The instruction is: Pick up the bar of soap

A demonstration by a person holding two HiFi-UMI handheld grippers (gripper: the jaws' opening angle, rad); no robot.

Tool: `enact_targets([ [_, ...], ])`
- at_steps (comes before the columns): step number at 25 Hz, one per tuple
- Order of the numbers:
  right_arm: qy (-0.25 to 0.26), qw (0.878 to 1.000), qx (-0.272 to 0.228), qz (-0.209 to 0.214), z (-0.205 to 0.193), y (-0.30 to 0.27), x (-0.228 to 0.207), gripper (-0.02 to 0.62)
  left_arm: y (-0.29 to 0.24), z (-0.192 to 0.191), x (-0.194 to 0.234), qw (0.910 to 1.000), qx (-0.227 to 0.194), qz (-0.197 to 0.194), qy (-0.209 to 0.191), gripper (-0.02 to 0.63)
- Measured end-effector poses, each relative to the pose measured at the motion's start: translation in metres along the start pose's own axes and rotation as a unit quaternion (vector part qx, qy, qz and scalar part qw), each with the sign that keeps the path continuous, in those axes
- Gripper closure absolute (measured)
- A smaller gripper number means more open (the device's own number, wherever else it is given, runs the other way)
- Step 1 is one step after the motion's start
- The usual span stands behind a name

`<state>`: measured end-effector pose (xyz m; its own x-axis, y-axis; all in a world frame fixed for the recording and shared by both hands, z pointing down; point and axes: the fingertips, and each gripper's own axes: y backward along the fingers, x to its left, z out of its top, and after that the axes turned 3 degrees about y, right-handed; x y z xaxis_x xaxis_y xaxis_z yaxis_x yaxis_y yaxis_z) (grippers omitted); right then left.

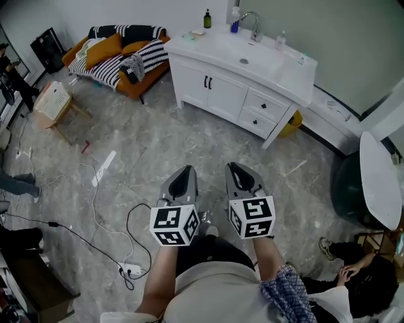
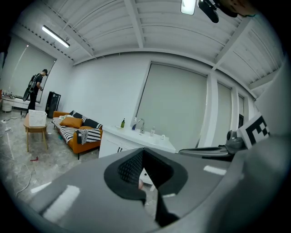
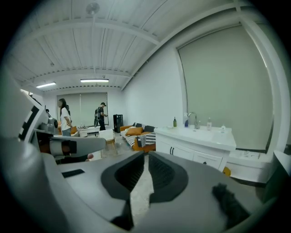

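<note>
Head view shows left gripper (image 1: 187,170) and right gripper (image 1: 235,166), jaws pressed together and empty, well apart from the soap (image 1: 197,33) on the table (image 1: 278,69); only the gripper views show the ceiling (image 3: 91,45).

A mock home set in a studio: white sink vanity (image 1: 240,88) at 12 o'clock, orange sofa (image 1: 120,53) at 11, loose cables (image 1: 95,202) at 9.

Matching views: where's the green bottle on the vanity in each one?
Head view: green bottle at top centre, at the back left of the vanity.
Left gripper view: left of centre, at the counter's left end.
Right gripper view: right of centre, again at the counter's left end.
Shared landmark: the faucet, to the bottle's right in all three.
</note>
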<state>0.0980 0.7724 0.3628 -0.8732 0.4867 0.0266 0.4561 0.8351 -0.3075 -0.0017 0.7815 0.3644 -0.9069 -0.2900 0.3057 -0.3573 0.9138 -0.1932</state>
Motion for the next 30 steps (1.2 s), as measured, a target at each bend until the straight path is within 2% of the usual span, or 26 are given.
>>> enact_targets([
  [15, 0.006, 1.0, 0.011, 0.002, -0.008, -0.025, -0.018, 0.578, -0.026, -0.014, 0.009, 0.9998, 0.021, 0.006, -0.002, 0.6],
  [30, 0.0, 1.0, 0.026, 0.002, 0.011, -0.124, -0.034, 0.578, -0.109, 0.017, 0.062, 0.9998, 0.019, -0.009, -0.004, 0.6],
])
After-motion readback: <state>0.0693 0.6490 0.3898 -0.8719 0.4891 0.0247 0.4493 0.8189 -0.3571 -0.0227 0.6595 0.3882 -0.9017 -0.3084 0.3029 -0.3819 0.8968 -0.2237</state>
